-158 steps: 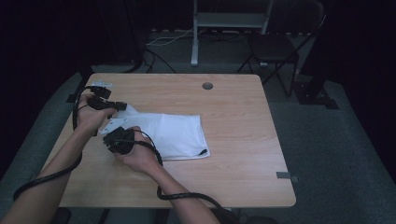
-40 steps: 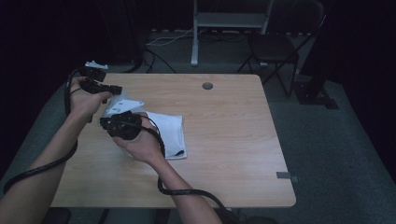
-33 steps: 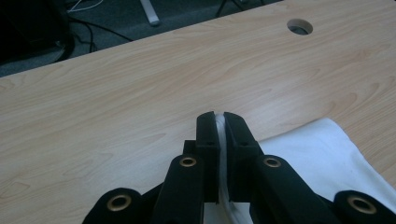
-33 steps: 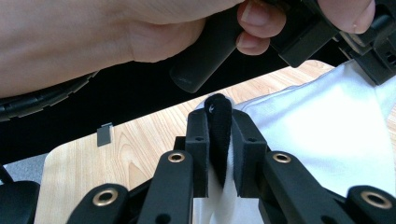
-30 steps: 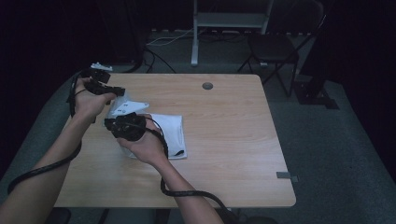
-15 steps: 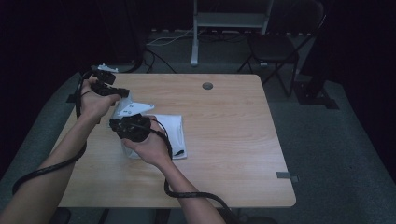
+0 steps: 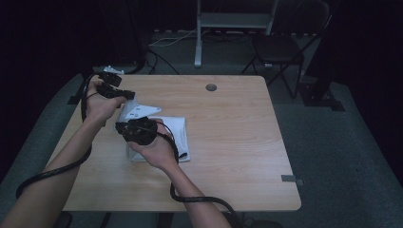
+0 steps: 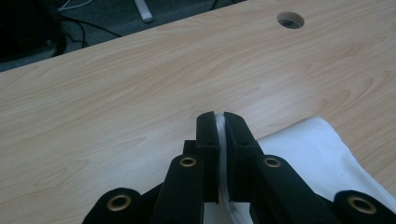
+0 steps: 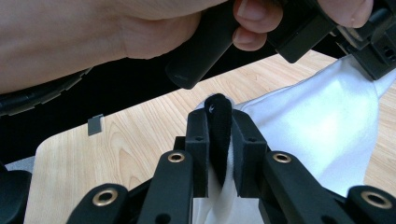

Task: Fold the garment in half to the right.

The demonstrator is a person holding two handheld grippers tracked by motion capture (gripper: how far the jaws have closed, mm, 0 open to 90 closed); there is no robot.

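Item: white cloth [image 7: 164,135], thin, light and limp, part-folded near the table's [image 7: 237,142] left edge, one corner lifted; left gripper [image 8: 218,122] and right gripper [image 9: 219,122] each clamped on a pinch of fabric; likely best held at corners or hems.

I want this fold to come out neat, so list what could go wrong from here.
1. The left claw pinches only a thin edge of the cloth; a tug could pull it free.
2. The right claw grips a bunched wad with something dark in it, so the fold may come out creased.
3. The cloth hangs lifted between the claws while its rest lies on the table; uneven pulling could drag the folded part askew.
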